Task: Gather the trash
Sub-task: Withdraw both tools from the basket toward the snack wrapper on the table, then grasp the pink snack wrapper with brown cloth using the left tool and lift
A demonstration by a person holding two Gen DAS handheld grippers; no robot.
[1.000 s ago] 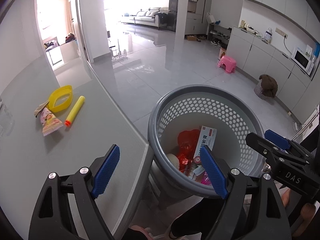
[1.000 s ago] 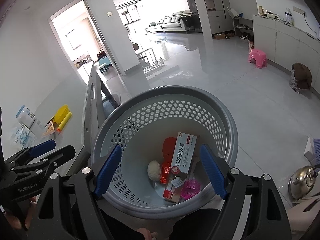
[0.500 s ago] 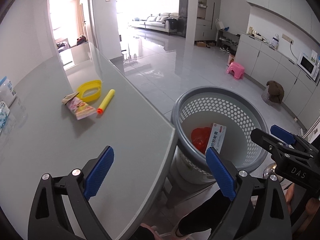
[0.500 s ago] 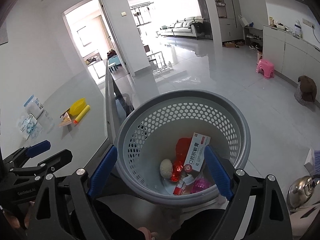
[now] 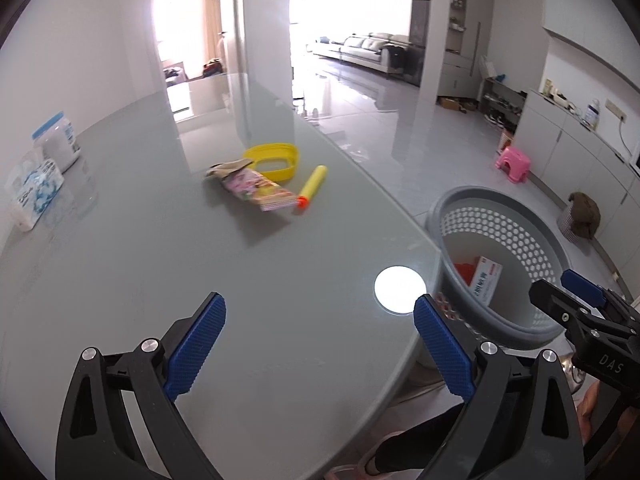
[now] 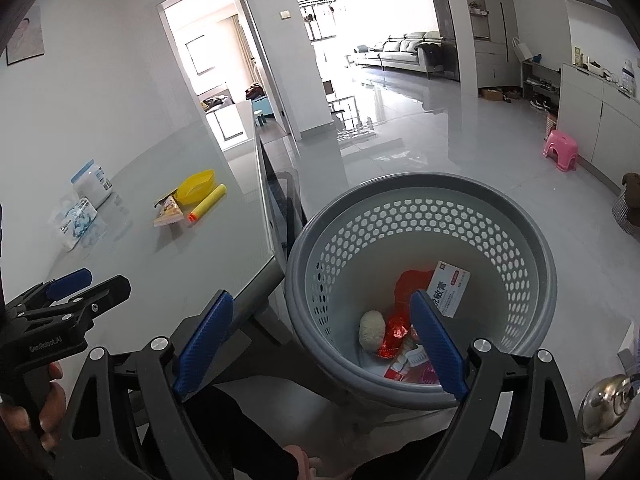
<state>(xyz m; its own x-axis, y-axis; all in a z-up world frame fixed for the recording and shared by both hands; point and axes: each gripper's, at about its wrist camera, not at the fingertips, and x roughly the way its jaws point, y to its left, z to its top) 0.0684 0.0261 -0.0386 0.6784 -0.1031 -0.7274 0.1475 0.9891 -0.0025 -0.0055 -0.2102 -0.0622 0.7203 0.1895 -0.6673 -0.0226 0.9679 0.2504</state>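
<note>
Grey glass table [image 5: 160, 264] carries remaining trash near its far edge: yellow bowl-shaped lid [image 5: 274, 160], snack wrapper [image 5: 256, 190] touching it in front, and yellow foam dart [image 5: 311, 188] just beside both; tissue pack [image 5: 34, 194] and white jar [image 5: 56, 140] sit well apart at the left. Perforated grey basket [image 6: 420, 216] stands on the floor against the table's edge, holding a medicine box [image 6: 450, 286], red wrapper [image 6: 406, 286] and pale ball [image 6: 372, 328]. Left gripper [image 5: 320, 344] hangs over the table, jaws wide, empty; right gripper [image 6: 320, 344] above the basket, jaws wide, empty.
</note>
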